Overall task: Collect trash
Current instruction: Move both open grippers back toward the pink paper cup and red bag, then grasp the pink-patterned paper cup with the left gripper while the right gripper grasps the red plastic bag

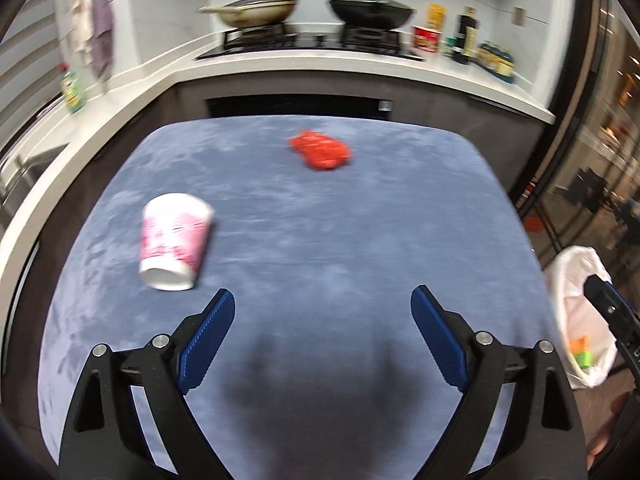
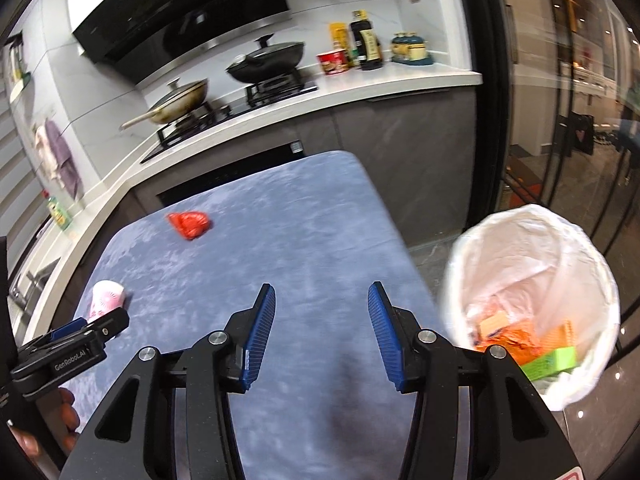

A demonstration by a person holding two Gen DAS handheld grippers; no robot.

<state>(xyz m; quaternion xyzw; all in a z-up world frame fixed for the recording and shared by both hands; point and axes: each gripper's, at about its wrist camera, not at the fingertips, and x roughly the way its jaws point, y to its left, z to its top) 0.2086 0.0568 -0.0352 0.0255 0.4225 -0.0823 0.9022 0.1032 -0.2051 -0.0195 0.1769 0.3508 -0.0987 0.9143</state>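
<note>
A pink-and-white paper cup [image 1: 174, 236] lies on its side on the blue table [image 1: 360, 240], up and to the left of my left gripper [image 1: 322, 300], which stands wide open with nothing between its fingers. A crumpled red wrapper [image 1: 321, 153] rests farther back near the table's middle. In the right wrist view the cup [image 2: 107, 298] shows at the left edge and the red wrapper [image 2: 189, 223] beyond it. My right gripper [image 2: 322, 294] is open and empty over the table's right side. A bin lined with a white bag [image 2: 532, 292] stands off the table's right edge, holding orange and green packaging.
A kitchen counter [image 1: 460, 76] runs behind the table with a hob, two lidded pans [image 1: 372, 10], bottles and a red cup. A green bottle [image 1: 73, 90] stands on the left counter. The left gripper's body [image 2: 68, 352] and a hand show at the left of the right wrist view.
</note>
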